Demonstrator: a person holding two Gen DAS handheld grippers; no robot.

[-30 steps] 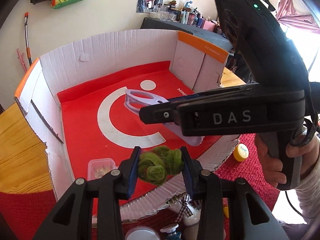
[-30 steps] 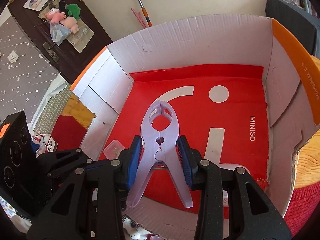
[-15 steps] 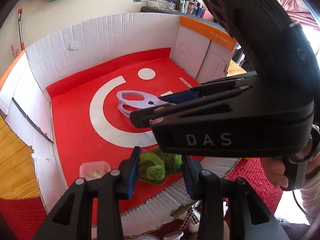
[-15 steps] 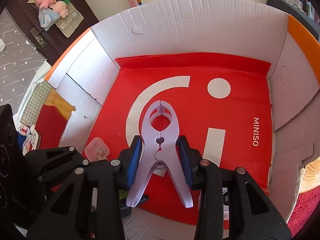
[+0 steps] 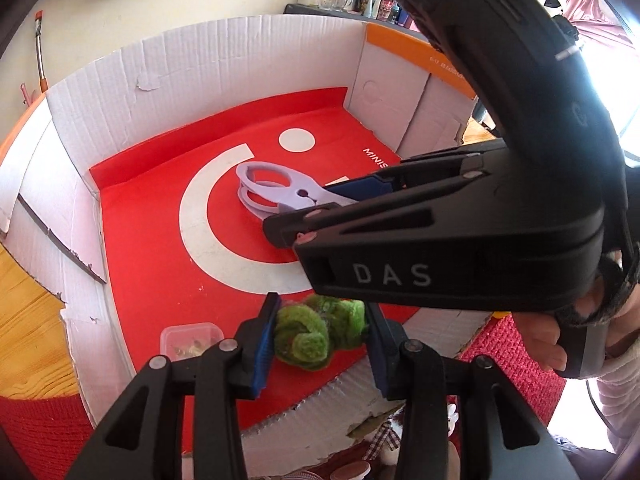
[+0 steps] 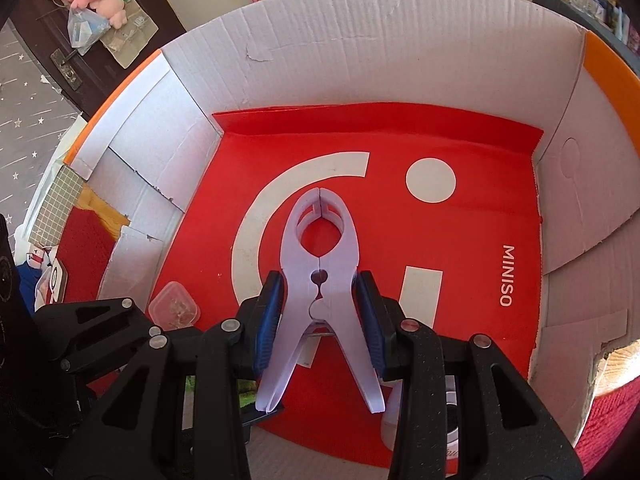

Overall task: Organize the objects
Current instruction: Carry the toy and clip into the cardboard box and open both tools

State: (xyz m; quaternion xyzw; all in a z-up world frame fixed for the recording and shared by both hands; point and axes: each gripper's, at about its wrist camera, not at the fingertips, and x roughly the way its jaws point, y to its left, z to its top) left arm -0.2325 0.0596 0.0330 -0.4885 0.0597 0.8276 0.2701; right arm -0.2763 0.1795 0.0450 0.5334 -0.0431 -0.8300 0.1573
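My left gripper [image 5: 320,340] is shut on a green fuzzy toy [image 5: 316,332], held just above the front of the red floor of a white cardboard box [image 5: 208,80]. My right gripper [image 6: 320,316] is shut on a lilac plastic clamp [image 6: 320,260], held low over the white arc printed in the box's middle [image 6: 400,76]. In the left wrist view the clamp [image 5: 272,188] sticks out of the right gripper's blue pads, whose black body fills the right side.
A small clear plastic container [image 5: 190,338] lies on the box floor at the front left; it also shows in the right wrist view [image 6: 174,308]. Orange-edged box walls rise on three sides. Red knitted cloth [image 5: 516,364] and wooden tabletop [image 5: 28,320] surround the box.
Both grippers have moved forward and down into the box, each still holding its object. The clamp now hangs lower over the white arc.
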